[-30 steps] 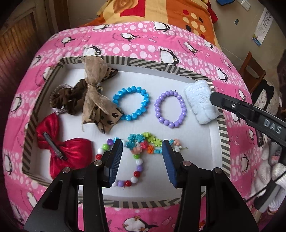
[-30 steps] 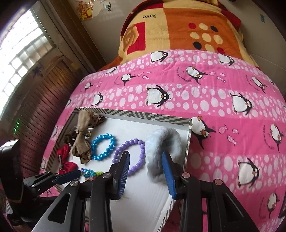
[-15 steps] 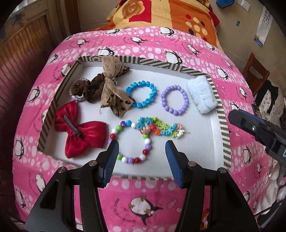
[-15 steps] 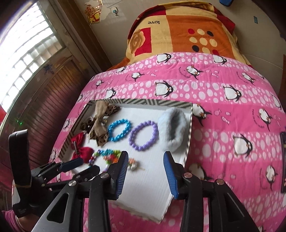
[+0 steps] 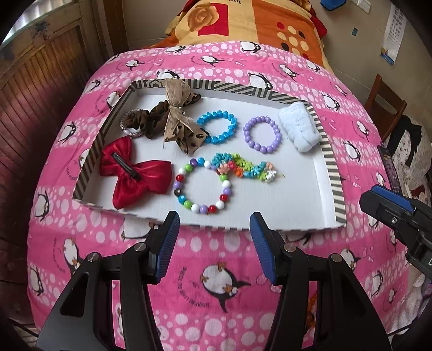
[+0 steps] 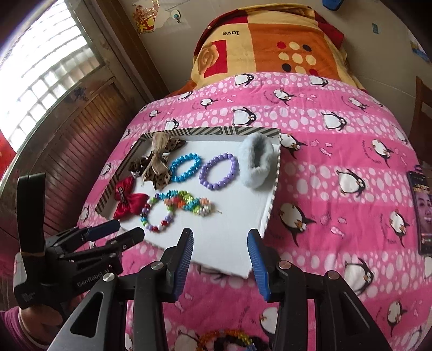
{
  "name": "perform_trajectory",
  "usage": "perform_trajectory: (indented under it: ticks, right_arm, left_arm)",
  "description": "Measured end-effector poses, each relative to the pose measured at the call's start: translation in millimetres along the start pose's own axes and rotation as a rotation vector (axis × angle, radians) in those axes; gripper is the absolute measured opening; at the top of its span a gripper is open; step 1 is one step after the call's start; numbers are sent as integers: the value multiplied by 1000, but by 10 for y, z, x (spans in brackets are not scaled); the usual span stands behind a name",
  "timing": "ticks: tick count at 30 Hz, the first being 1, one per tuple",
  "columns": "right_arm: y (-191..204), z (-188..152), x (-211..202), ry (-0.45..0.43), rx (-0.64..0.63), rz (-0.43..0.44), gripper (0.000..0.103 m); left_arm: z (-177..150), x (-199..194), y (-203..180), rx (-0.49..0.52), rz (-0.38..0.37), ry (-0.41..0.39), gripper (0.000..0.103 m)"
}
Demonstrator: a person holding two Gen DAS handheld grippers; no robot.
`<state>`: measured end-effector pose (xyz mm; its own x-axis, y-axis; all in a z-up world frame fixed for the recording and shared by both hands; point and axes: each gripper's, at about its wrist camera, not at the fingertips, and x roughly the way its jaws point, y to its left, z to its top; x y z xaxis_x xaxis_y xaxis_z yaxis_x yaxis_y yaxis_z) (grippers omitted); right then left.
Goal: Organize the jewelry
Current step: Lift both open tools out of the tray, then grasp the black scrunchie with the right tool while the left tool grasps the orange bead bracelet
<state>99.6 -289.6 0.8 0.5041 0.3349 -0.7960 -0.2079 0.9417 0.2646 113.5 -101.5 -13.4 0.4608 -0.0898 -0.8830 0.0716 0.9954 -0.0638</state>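
A white tray with a striped rim (image 5: 330, 162) (image 6: 272, 201) lies on the pink penguin blanket. In it lie a blue bead bracelet (image 5: 217, 127) (image 6: 185, 166), a purple bead bracelet (image 5: 262, 134) (image 6: 219, 171), a fluffy pale-blue scrunchie (image 5: 299, 129) (image 6: 255, 162), a multicolour bead bracelet (image 5: 202, 186) (image 6: 158, 216), a colourful beaded strand (image 5: 243, 166) (image 6: 186, 202), a red bow clip (image 5: 132, 175) (image 6: 127, 199) and a brown bow with scrunchie (image 5: 172, 118) (image 6: 155, 162). My left gripper (image 5: 214, 248) is open and empty, just before the tray's near edge. My right gripper (image 6: 221, 260) is open and empty at the tray's near right corner.
An orange patterned blanket (image 5: 256, 24) lies folded at the far end of the bed. A wooden wall panel (image 5: 32, 89) and a window (image 6: 40, 73) are at the left. A wooden chair (image 5: 383, 108) stands at the right. A dark phone (image 6: 422, 210) lies on the blanket at the right.
Both grippers have drawn back from over the tray towards its near edge, so more of the tray and the bed shows. The jewelry has not moved.
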Motion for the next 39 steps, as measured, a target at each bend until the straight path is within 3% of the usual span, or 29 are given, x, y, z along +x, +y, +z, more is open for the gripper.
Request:
perform_trajectory:
  ticks: [25, 39]
  right_arm:
    - [-137, -749, -381, 34, -2, -95, 40]
    - [-216, -932, -433, 50, 18, -98, 40]
  left_arm:
    - [-486, -134, -193, 74, 30, 9, 54]
    - [-603, -170, -277, 86, 31, 14, 54]
